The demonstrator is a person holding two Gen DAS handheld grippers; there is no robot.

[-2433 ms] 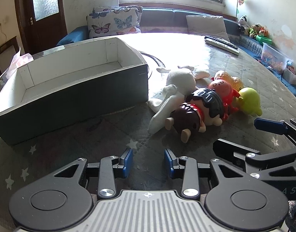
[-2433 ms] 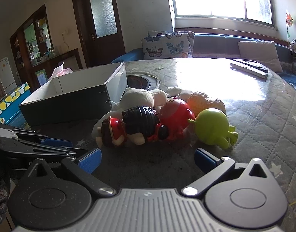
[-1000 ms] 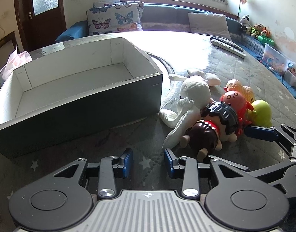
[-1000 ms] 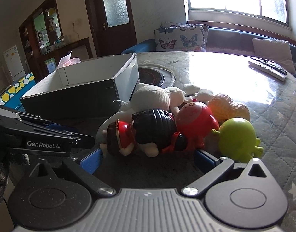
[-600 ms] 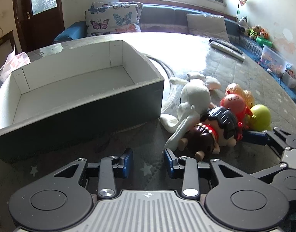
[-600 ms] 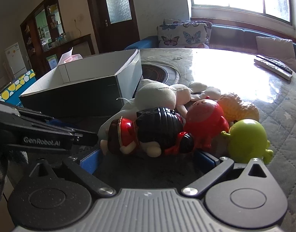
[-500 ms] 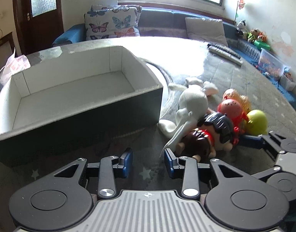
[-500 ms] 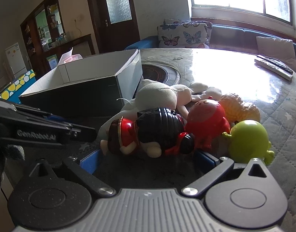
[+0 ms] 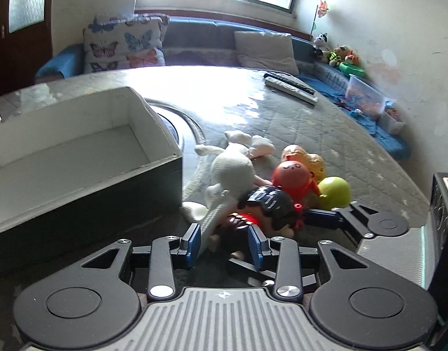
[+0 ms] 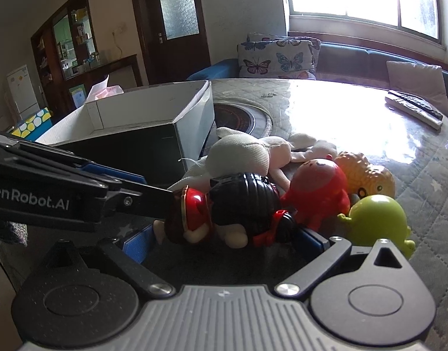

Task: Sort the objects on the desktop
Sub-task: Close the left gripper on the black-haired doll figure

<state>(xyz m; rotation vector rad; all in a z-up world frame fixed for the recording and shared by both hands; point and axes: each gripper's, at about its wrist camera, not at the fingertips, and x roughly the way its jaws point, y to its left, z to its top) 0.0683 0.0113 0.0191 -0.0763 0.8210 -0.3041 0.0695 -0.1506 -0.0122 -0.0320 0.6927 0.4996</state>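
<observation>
The black-haired doll [image 10: 241, 207] lay on the counter [image 9: 311, 134] at 3 o'clock of the box [image 9: 86, 158]. The left gripper [image 9: 224, 242] and right gripper [image 10: 224, 239] (fingers spread, empty) flanked it.

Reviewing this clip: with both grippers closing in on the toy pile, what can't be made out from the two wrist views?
- Doll feet: right wrist view, covered by the left gripper; contact unclear.
- Box left end: left wrist view, cut by the frame edge.
- Orange toy: mostly behind the red toy.
- Remotes: too small to read.
- Right gripper pads: partly behind the doll.
</observation>
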